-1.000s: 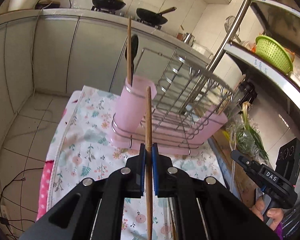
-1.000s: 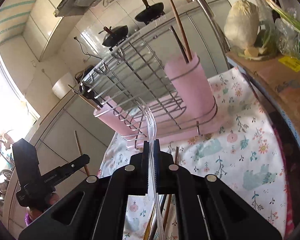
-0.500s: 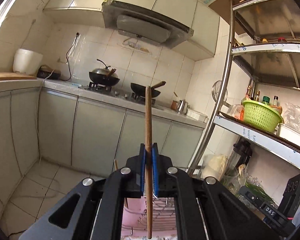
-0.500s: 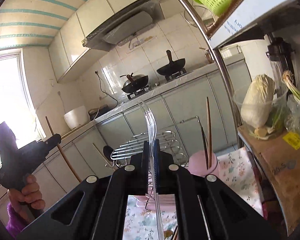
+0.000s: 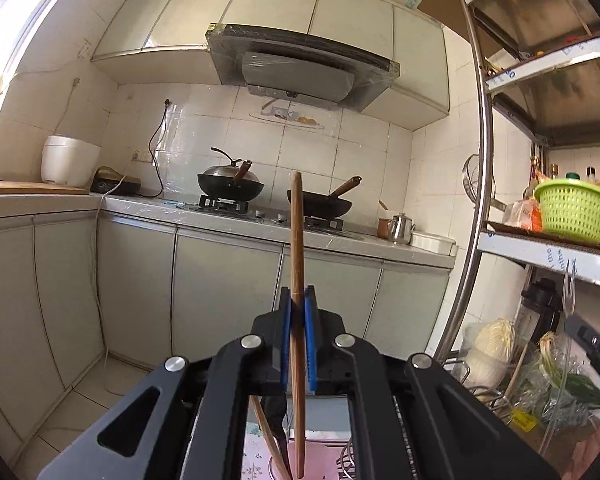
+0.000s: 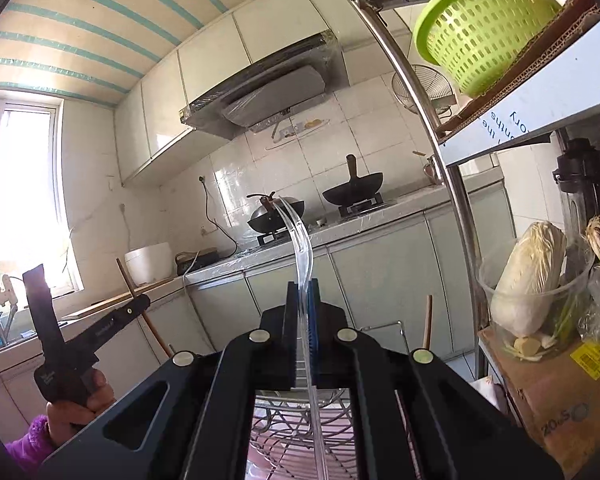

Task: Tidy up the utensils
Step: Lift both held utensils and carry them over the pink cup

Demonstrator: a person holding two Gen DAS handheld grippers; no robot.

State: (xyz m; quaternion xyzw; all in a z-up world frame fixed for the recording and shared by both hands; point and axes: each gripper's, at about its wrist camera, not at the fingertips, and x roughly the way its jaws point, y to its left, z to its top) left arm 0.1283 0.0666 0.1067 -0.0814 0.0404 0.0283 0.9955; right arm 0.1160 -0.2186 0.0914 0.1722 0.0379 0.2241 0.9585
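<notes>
Both tongs are loaded and raised above the drying rack. The left tongs (image 5: 299, 304) are pressed together on a wooden chopstick (image 5: 297, 240), held upright with its lower end hanging just over the pink utensil cup (image 5: 324, 462). The right tongs (image 6: 303, 300) pinch a clear plastic fork (image 6: 300, 236), tines up, above the wire rack (image 6: 284, 424).

Progress, as a judgement: partly done. The pink utensil cup already contains another wooden chopstick (image 5: 266, 432) and a dark-handled utensil (image 5: 278, 420) (its type cannot be told), and the right view shows a wooden tip (image 6: 428, 320) rising beyond the wire rack. Neither held piece has been deposited yet; both remain to be lowered into a holder.

The wire rack's other contents are hidden behind the tongs.
</notes>
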